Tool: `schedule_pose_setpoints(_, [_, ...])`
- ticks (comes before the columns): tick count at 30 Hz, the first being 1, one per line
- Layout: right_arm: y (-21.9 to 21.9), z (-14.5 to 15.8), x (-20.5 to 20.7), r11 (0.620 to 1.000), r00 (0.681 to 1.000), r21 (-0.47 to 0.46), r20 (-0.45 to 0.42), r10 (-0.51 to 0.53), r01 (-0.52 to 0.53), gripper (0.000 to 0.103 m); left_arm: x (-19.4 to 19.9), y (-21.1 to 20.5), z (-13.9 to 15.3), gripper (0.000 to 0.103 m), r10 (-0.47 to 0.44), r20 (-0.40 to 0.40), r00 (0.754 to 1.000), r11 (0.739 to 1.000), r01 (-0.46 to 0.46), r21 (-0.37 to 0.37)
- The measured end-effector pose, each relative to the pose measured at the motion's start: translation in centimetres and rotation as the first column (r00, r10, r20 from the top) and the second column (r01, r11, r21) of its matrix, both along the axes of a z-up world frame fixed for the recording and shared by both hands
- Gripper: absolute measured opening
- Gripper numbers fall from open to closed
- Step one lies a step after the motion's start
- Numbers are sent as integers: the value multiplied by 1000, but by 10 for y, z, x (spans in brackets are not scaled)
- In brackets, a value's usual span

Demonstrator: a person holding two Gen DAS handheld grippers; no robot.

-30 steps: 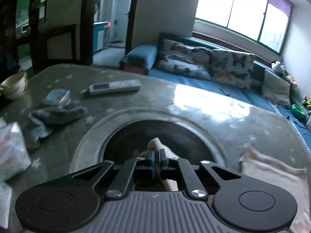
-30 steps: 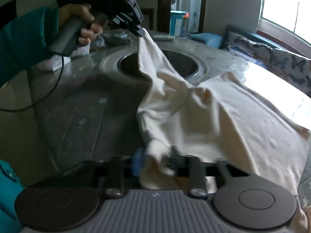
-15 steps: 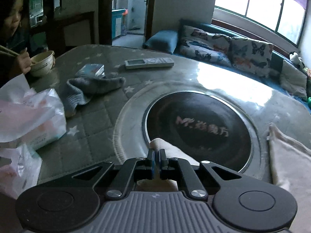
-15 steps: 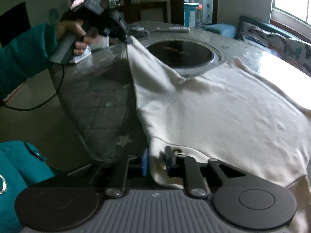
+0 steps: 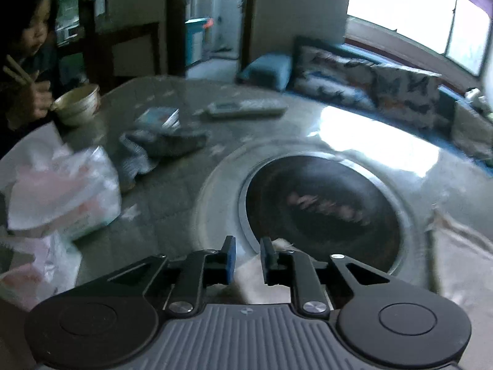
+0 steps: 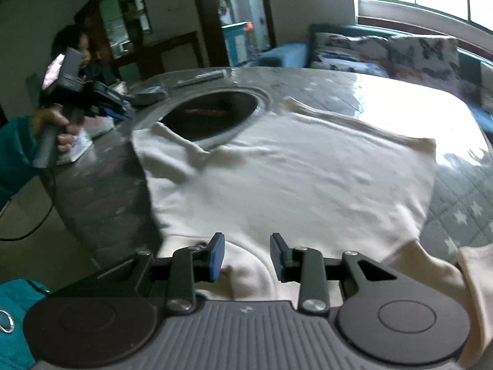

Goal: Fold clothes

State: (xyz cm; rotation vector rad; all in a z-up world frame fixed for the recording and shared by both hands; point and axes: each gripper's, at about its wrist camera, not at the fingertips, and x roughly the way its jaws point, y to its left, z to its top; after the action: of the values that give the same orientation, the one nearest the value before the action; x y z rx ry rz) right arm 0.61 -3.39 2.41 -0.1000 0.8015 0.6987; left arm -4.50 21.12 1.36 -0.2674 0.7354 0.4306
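Left wrist view: the left gripper (image 5: 248, 254) has its jaws parting, a narrow gap between the blue pads, and a cream corner of the shirt (image 5: 262, 277) lies in and under that gap; the pads seem clear of the cloth, though blur makes this hard to judge. Just beyond sits the dark round hob (image 5: 320, 206) in the table (image 5: 172, 215). Further out are a grey sock (image 5: 163, 145), a remote (image 5: 246, 108), a white plastic bag (image 5: 61, 191) and a bowl (image 5: 77, 104) (a seated person eats from it with chopsticks).

Only the right wrist view shows the whole garment: the shirt (image 6: 292, 178) lies spread flat on the table (image 6: 462, 209), one sleeve reaching onto the hob's (image 6: 212, 114) rim. The right gripper (image 6: 246, 254) also has its jaws opening, standing apart above the near hem with cloth beneath them, not pinched. At far left a hand (image 6: 58, 126) in a teal sleeve holds the left gripper (image 6: 117, 109) beside the sleeve tip.
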Motion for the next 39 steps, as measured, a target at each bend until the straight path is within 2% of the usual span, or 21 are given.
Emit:
schedule_pose_setpoints(3, [-4,-5,4,1000,1000,-9,3,-24,24,35,5,-27,5,19,-135,23,991,990,136,-27])
schedule_pose_setpoints(5, [-6,-9,8,999,999,-15,10,-43,43,35,11,-50,3,19,-233,24,972,970,235,-66])
schedule_pose_setpoints(10, [-16,-14,13,994,993,-18,25,-112,112,36,28,-105,-8,19,-412,39,910,895,412,-171])
schedule_pose_setpoints(14, [-24,-21,11,988,989,-34,21,-147,148,37,42,-145,-16,19,-511,53,858,838,511,-192])
schedule_pose_setpoints(19, [-36,-25,4,983,984,-46,4,-178,178,37,62,-162,-42,18,-520,-21,854,839,506,-199])
schedule_pose_setpoints(20, [-40,-23,2,982,983,-42,6,-185,185,37,65,-165,-46,16,-521,-32,853,839,505,-200])
schedule_pose_setpoints(23, [-57,-14,-2,972,972,-25,39,-232,233,42,61,-160,-47,17,-520,-21,854,839,506,-202])
schedule_pose_setpoints(26, [-78,-9,5,948,946,-4,62,-317,318,42,61,-161,-47,17,-520,-24,854,840,506,-198])
schedule_pose_setpoints(32, [-117,-26,19,888,888,-2,32,-459,459,42,62,-163,-48,17,-521,-25,853,840,507,-194])
schedule_pose_setpoints(38, [-148,-36,2,740,739,-65,154,-656,670,42,63,-164,-49,17,-522,-26,852,840,509,-189])
schedule_pose_setpoints(39, [-152,-37,-2,707,707,-77,185,-683,703,43,63,-164,-49,17,-522,-26,852,840,509,-188])
